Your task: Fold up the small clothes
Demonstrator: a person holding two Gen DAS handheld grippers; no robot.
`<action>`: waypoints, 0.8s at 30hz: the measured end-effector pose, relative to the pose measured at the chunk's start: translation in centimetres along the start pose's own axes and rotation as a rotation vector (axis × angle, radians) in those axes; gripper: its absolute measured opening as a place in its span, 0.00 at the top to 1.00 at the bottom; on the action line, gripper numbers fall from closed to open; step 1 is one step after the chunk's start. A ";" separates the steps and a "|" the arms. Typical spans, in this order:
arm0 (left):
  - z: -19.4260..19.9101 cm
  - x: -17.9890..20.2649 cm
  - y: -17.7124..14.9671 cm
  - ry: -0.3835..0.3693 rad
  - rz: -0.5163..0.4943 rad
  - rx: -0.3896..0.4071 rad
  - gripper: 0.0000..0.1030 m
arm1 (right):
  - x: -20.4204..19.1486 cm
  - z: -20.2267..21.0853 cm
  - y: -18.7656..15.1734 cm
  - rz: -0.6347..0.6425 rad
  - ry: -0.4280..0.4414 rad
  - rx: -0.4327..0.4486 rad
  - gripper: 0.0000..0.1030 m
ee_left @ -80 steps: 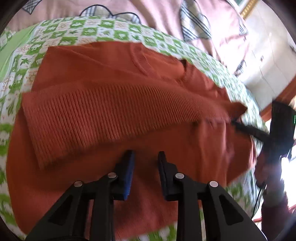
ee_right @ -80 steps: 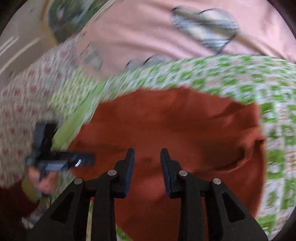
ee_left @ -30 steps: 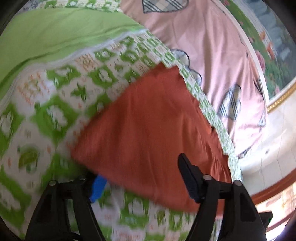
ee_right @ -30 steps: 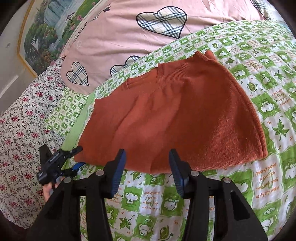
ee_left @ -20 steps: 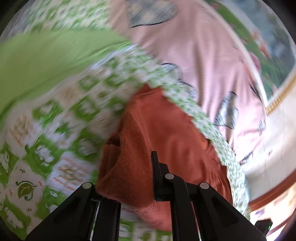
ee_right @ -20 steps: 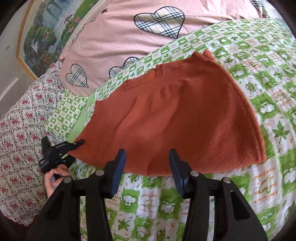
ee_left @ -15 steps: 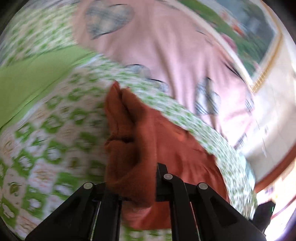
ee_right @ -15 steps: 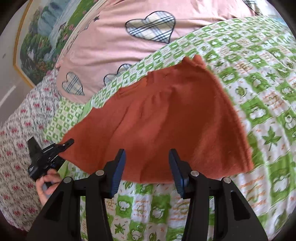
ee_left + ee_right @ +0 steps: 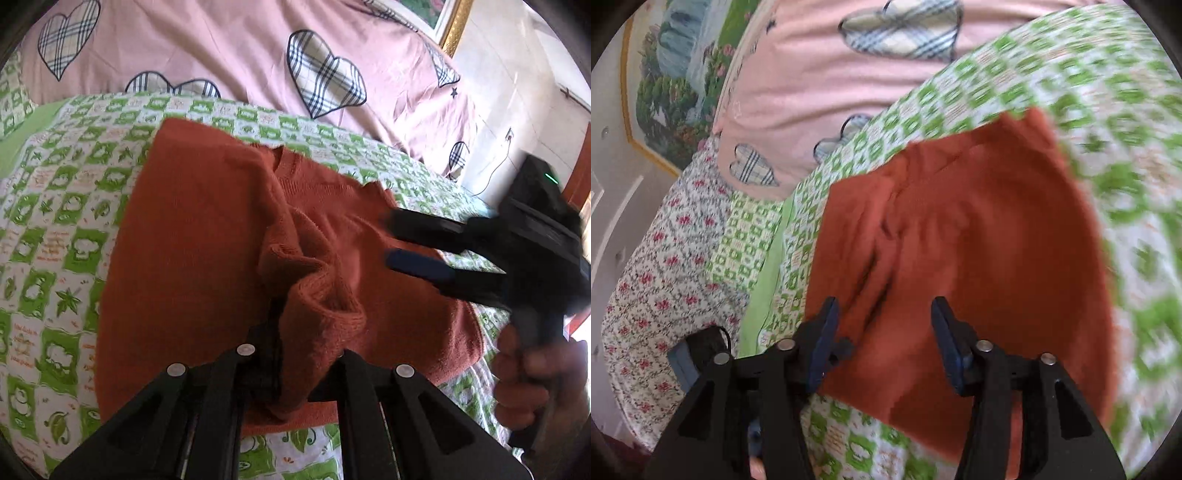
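Since a second ago our left gripper (image 9: pixel 295 354) has clamped the corner of the rust-orange knitted sweater (image 9: pixel 207 236) and dragged it across, bunching a fold at 6 o'clock. Our right gripper (image 9: pixel 413 243), at 3 o'clock, has just been opening, jaws spread above the fabric. The sweater lies on the green-and-white checked quilt (image 9: pixel 66 236), half doubled over.

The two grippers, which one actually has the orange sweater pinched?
The left gripper: its jaws are shut on a bunched fold of the orange sweater. The right gripper hovers open, gripping nothing.
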State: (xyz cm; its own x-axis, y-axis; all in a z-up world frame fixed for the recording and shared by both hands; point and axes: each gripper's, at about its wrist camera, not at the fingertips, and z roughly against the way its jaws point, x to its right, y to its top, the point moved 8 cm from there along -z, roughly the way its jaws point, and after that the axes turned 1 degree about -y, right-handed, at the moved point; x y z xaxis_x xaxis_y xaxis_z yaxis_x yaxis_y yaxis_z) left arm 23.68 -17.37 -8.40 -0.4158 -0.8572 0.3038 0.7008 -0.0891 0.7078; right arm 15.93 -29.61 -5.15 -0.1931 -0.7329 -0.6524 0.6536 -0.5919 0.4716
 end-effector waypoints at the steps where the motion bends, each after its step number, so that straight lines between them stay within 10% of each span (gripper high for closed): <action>1: 0.5 0.1 0.2 0.002 -0.007 0.010 0.94 | -0.6 -1.3 0.6 0.009 0.014 -0.023 0.45; 9: 2.6 -0.3 1.0 0.014 -0.033 0.040 0.95 | -3.1 -10.4 3.2 0.002 0.061 -0.183 0.46; 10: 2.7 -0.2 1.0 0.016 -0.038 0.040 0.95 | -3.1 -10.8 3.6 0.023 0.031 -0.172 0.73; 19: 2.2 7.7 1.3 -0.128 -0.136 0.028 0.94 | -3.9 -2.1 6.6 0.153 0.004 0.022 0.85; 24: -1.6 11.7 -0.5 -0.234 -0.149 -0.048 0.94 | 2.0 1.5 7.4 0.164 -0.136 0.042 0.85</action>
State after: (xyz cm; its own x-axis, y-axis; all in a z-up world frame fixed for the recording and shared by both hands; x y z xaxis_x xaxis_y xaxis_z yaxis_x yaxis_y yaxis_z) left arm 19.41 -28.22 -6.22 -0.6349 -0.6927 0.3422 0.6464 -0.2337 0.7263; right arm 19.23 -35.97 -2.08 -0.1851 -0.8575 -0.4800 0.6540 -0.4721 0.5912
